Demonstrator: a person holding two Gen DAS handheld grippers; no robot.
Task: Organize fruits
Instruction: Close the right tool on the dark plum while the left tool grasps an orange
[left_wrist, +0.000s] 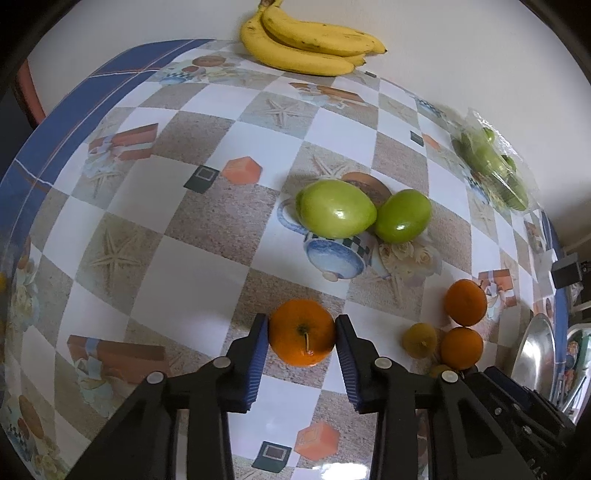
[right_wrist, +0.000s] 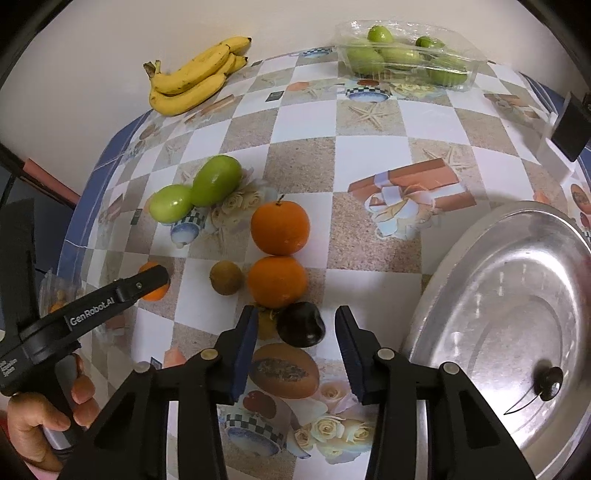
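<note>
A: Left wrist view. left gripper (left_wrist: 301, 332) has an orange (left_wrist: 301, 332) squarely between its fingers, both blue pads at the fruit's sides, apparently touching. Closed on it, I'd say. Stem end faces the camera. Round, so no long axis to line up.

B: Lifted?

A: Can't tell; it sits low over the tablecloth (left_wrist: 192, 288). Two green fruits (left_wrist: 364, 214) lie ahead, touching each other; bananas (left_wrist: 310, 46) at the far edge.

B: Right wrist view?

A: right gripper (right_wrist: 293, 334) is wide open, holding nothing. A dark plum (right_wrist: 301, 324) lies between the fingertips, nearer the left finger. Two oranges (right_wrist: 279, 254) just beyond it, touching. Metal tray (right_wrist: 443, 280) is to the right, near. Left tool's finger hides most of its orange here.

B: Nearer arm for the plum?

A: Right, clearly. It's glossy, near-black, roundish. My guess: close straight on it, then swing right to the tray.
</note>
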